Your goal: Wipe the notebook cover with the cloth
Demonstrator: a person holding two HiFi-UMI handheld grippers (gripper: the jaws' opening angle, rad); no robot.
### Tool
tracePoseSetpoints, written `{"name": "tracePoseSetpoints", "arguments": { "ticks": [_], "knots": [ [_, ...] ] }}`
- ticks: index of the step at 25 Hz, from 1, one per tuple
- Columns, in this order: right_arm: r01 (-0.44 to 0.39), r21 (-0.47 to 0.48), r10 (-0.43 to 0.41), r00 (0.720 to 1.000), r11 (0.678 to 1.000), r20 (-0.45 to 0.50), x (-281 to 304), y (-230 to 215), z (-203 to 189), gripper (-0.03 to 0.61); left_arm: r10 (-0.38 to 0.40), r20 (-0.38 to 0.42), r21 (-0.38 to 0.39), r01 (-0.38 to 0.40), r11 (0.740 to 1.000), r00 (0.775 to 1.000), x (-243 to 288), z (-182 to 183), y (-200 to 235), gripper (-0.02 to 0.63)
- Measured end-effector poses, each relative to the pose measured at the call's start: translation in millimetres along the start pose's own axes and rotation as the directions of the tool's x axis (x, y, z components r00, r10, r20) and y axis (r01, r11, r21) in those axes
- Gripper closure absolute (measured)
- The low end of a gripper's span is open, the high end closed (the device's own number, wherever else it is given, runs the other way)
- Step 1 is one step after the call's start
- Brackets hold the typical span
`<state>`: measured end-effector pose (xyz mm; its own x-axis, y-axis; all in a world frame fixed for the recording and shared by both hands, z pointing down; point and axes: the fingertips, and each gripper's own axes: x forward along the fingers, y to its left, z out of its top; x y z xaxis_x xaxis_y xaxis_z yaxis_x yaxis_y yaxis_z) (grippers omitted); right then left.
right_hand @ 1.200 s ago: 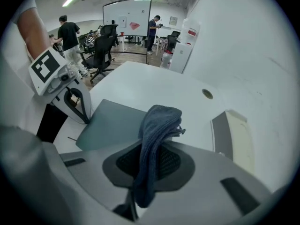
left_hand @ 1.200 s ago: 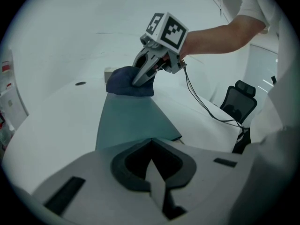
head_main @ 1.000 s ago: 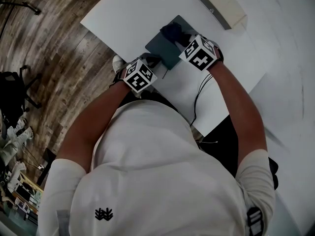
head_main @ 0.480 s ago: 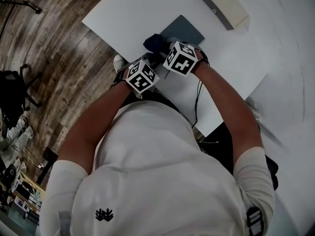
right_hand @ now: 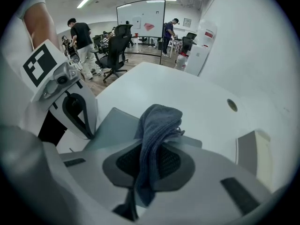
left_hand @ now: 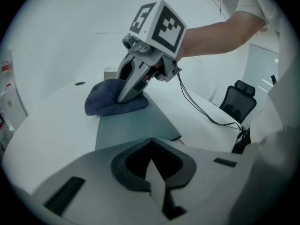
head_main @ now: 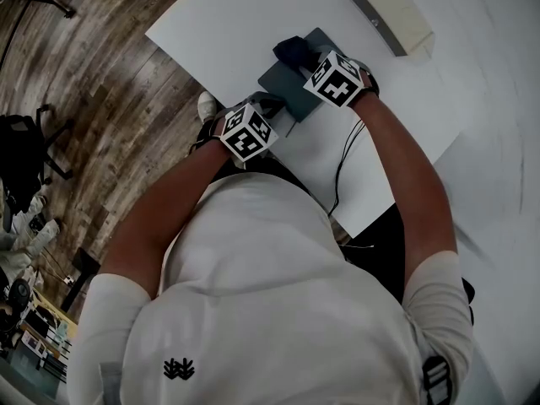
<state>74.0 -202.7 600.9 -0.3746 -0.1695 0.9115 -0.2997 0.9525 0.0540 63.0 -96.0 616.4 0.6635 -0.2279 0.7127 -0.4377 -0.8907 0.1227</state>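
Note:
A teal-grey notebook (head_main: 291, 87) lies on the white table (head_main: 219, 24), also seen in the left gripper view (left_hand: 133, 125) and the right gripper view (right_hand: 112, 125). My right gripper (head_main: 310, 59) is shut on a dark blue cloth (head_main: 289, 51), which it presses onto the notebook's far end. The cloth (right_hand: 157, 125) hangs bunched between its jaws (right_hand: 150, 172). My left gripper (head_main: 267, 105) is shut at the notebook's near corner, whose edge runs under the jaws (left_hand: 152, 172). From there I see the right gripper (left_hand: 130, 89) on the cloth (left_hand: 105, 104).
A beige and grey folder (head_main: 388, 11) lies on the table beyond the notebook. A black cable (head_main: 342, 159) trails off the near table edge. The table has a round hole (right_hand: 231, 105). Office chairs (right_hand: 115, 50) and standing people are on the wood floor behind.
The right gripper swept the cloth toward the notebook's left near end half a second ago, then back to its far end. The left gripper has stayed put.

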Motion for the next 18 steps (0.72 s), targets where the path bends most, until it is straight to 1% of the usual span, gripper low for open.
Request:
{"name": "tracePoseSetpoints", "arguments": {
  "ticks": [8,18],
  "knots": [
    [0.062,0.042,-0.061,0.998,0.997,-0.028,-2.1,-48.7,-16.7,0.534,-0.006,-0.004,-0.002,0.006,1.0,1.0,-0.5,-1.3,-0.7,0.609],
    [0.129,0.066,-0.126,0.991,0.989,-0.054,-5.9,-89.5,-28.9,0.534,-0.011,-0.007,-0.004,0.011,1.0,1.0,-2.1,-0.7,-0.2,0.608]
  ]
}}
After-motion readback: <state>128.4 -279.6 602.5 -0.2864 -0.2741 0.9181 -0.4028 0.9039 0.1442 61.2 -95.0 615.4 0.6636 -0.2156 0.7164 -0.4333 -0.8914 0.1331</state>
